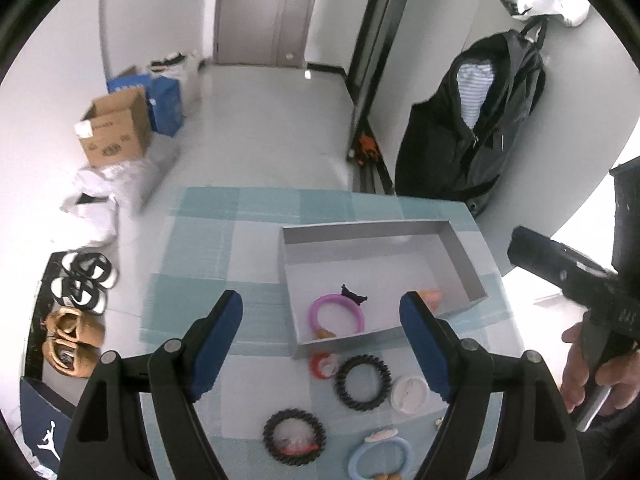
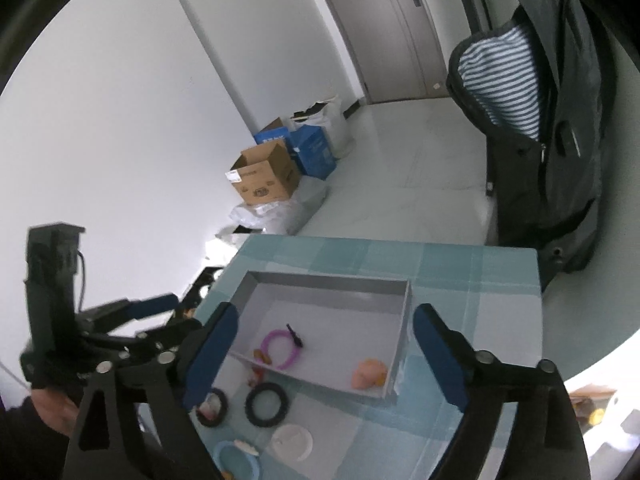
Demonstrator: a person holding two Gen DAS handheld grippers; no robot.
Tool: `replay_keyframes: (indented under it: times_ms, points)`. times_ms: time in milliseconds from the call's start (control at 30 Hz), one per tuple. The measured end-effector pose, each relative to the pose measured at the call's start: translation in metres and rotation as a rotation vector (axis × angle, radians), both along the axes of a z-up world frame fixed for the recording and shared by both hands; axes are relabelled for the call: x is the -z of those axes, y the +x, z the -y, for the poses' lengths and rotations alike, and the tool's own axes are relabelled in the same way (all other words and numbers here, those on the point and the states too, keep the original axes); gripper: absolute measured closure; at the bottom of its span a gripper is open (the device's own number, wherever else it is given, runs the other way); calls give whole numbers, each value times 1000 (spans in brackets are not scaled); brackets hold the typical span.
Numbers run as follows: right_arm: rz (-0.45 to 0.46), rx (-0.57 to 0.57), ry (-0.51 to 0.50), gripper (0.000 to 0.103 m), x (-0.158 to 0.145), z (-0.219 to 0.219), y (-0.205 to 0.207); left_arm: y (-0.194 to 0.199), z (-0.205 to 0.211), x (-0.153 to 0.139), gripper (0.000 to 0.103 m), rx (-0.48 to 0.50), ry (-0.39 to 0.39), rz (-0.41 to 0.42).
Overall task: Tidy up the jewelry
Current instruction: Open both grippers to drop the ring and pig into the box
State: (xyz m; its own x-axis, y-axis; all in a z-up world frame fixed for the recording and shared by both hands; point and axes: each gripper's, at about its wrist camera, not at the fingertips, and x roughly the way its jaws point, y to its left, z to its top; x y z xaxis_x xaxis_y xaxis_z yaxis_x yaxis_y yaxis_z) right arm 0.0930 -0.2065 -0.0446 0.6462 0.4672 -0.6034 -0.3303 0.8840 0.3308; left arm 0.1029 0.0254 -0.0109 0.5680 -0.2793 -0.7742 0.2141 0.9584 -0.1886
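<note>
Black coiled bracelet [image 1: 362,383] lies just below left gripper [image 1: 322,344], nearer it than right gripper [image 2: 324,356]; both gape empty.

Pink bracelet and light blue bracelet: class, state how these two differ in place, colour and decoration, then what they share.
Place: the pink bracelet lies inside the grey box; the light blue bracelet lies outside it on the checked tablecloth.
Colour: one is pink, the other light blue.
Decoration: the pink bracelet carries a dark bow-like charm; the light blue bracelet carries a pale one.
Both are smooth rings lying flat, held by neither gripper.
</note>
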Motion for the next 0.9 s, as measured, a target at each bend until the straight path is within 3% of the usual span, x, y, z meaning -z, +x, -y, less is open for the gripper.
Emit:
replay_keyframes:
  times_ms: [333,533,633,900]
  points:
    - [75,-52,-58,3,-3,-12,-44,-35,1,-7,25,-25,75,117]
    - [40,-63,-37,1,3,-12,-65,-51,-4,2,25,-58,53,79]
    - [4,-99,-61,0,17,-18,-84,-68,-5,7,25,-80,54,77]
    - [-99,-145,-125,0,60,-28,-128,-94,-6,33,25,-84,39,-24]
